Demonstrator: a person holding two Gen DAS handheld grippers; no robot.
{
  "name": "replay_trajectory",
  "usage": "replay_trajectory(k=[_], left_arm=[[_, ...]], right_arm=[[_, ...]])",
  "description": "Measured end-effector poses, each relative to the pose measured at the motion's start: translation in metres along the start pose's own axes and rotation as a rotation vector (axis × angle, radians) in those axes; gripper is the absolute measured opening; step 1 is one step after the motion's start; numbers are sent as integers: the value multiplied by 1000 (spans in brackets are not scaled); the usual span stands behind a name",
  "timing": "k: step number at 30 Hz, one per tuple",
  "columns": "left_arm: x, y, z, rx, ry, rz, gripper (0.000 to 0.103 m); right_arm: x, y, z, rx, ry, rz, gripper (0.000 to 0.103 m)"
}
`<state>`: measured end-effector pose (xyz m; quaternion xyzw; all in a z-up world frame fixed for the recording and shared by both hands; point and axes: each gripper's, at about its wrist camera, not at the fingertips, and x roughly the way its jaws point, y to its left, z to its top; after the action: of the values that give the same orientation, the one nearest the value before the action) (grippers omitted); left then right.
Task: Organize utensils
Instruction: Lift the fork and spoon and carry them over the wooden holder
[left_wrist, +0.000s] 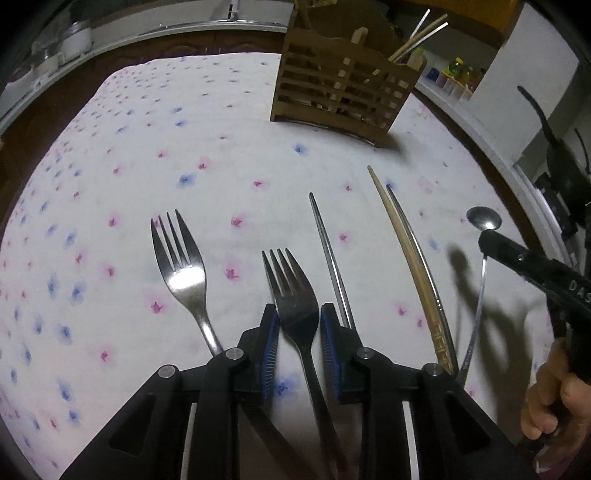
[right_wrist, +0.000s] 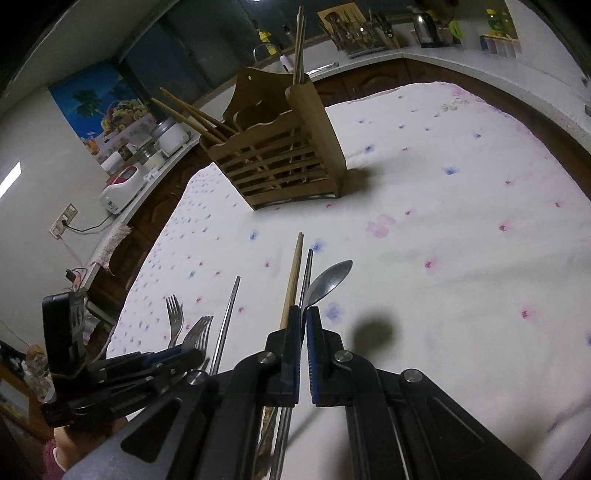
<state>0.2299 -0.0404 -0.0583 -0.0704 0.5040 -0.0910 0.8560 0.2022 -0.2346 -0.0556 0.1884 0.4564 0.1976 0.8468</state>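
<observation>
While the left claw (left_wrist: 298, 325) hangs low over the flowered desk (left_wrist: 221, 155), its blue pads stand either side of the dark fork (left_wrist: 293, 295) with slivers of daylight showing, so it reads as released around the neck, not yet biting. That fork's long axis runs straight out along the fingers, tines pointing away toward the wooden caddy (left_wrist: 343, 88) at the far edge. A second fork (left_wrist: 183, 273) lies just to its left, a metal chopstick (left_wrist: 328, 254) just to its right, then a wooden chopstick (left_wrist: 406, 266). Over to the right wrist view: the right claw (right_wrist: 306, 321) is clenched on a spoon (right_wrist: 328, 282), bowl poking out ahead and aimed at the caddy (right_wrist: 280, 162), which sits dead ahead, well apart. The right hand looks nearer to a drop; the left claw (right_wrist: 173, 356) sits low at the forks.
</observation>
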Motion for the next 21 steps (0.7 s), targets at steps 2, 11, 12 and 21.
replay_trajectory(k=[2, 11, 12, 21], left_arm=[[2, -7, 2, 23, -1, 26, 29], [10, -24, 2, 100, -3, 105, 23], [9, -23, 2, 92, -2, 100, 23], [-46, -17, -1, 54, -126, 4, 22]], right_arm=[[-1, -2, 0, 5, -2, 4, 3], [-6, -9, -3, 25, -9, 24, 3], [-7, -9, -3, 25, -10, 25, 3], [-34, 8, 5, -33, -68, 22, 2]])
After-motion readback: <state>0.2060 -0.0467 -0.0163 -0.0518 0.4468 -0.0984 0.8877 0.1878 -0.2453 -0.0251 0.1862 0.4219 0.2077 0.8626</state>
